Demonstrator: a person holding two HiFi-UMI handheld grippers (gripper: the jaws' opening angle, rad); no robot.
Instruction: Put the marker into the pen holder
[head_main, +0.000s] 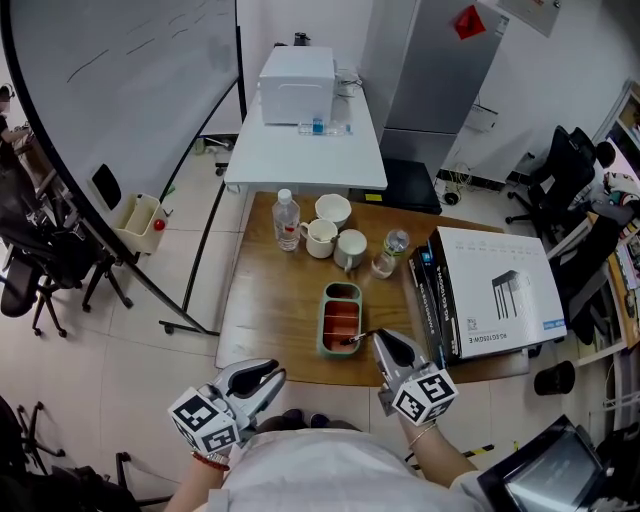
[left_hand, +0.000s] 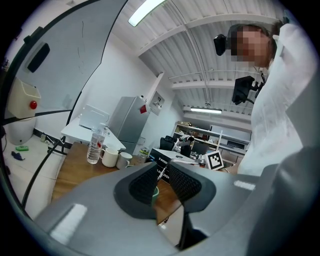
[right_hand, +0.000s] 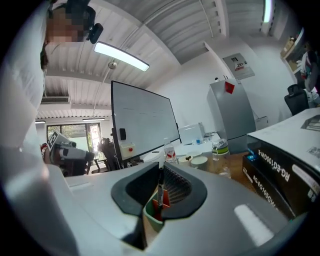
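Red-lined green pen holder (head_main: 326, 322), marker (head_main: 360, 338) hanging over its 5 o'clock corner, long axis pointing 9 o'clock, right gripper (head_main: 378, 338) clamping it, left gripper (head_main: 272, 378) standing released

Your head camera looks steeply down on the counter (head_main: 270, 320) from over its near edge. The gripper cameras ride close behind the left tongs (left_hand: 162, 176) and the right tongs (right_hand: 161, 186), facing almost level across the counter. All three views share the bottle (head_main: 287, 220) and cups (head_main: 321, 238).
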